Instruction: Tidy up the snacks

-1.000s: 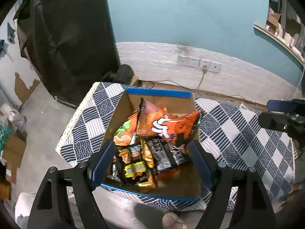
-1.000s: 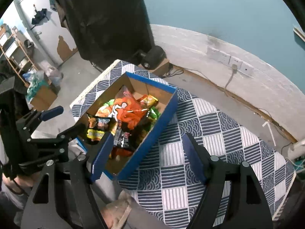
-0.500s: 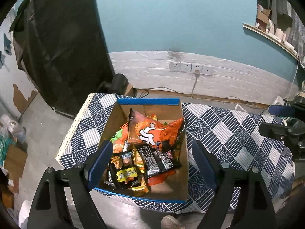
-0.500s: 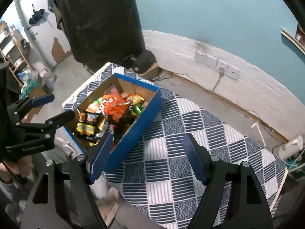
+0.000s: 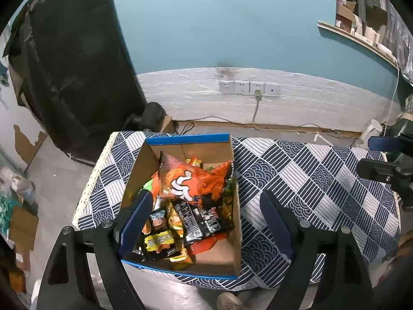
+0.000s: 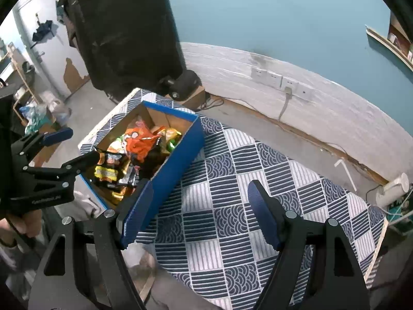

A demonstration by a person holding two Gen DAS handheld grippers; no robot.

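Observation:
A blue-edged cardboard box (image 5: 189,138) full of snack packets stands at the left end of a table with a blue-and-white patterned cloth (image 5: 304,178). A large orange bag (image 5: 191,180) lies on top, with black packets (image 5: 198,219) in front of it. My left gripper (image 5: 204,222) is open and empty, high above the box's near end. My right gripper (image 6: 200,210) is open and empty above the cloth, right of the box (image 6: 180,152). The left gripper also shows at the left in the right wrist view (image 6: 68,147), and the right gripper at the right edge in the left wrist view (image 5: 382,155).
A black covered object (image 5: 72,77) stands behind the table's left end. Wall sockets (image 5: 247,87) with a plugged cable sit on the white lower wall. A white kettle-like item (image 6: 392,188) is beyond the table's right end. Clutter lies on the floor at left.
Both grippers have risen and pulled back from the table, so the box looks smaller and more of the cloth and wall shows. Both stay open and empty.

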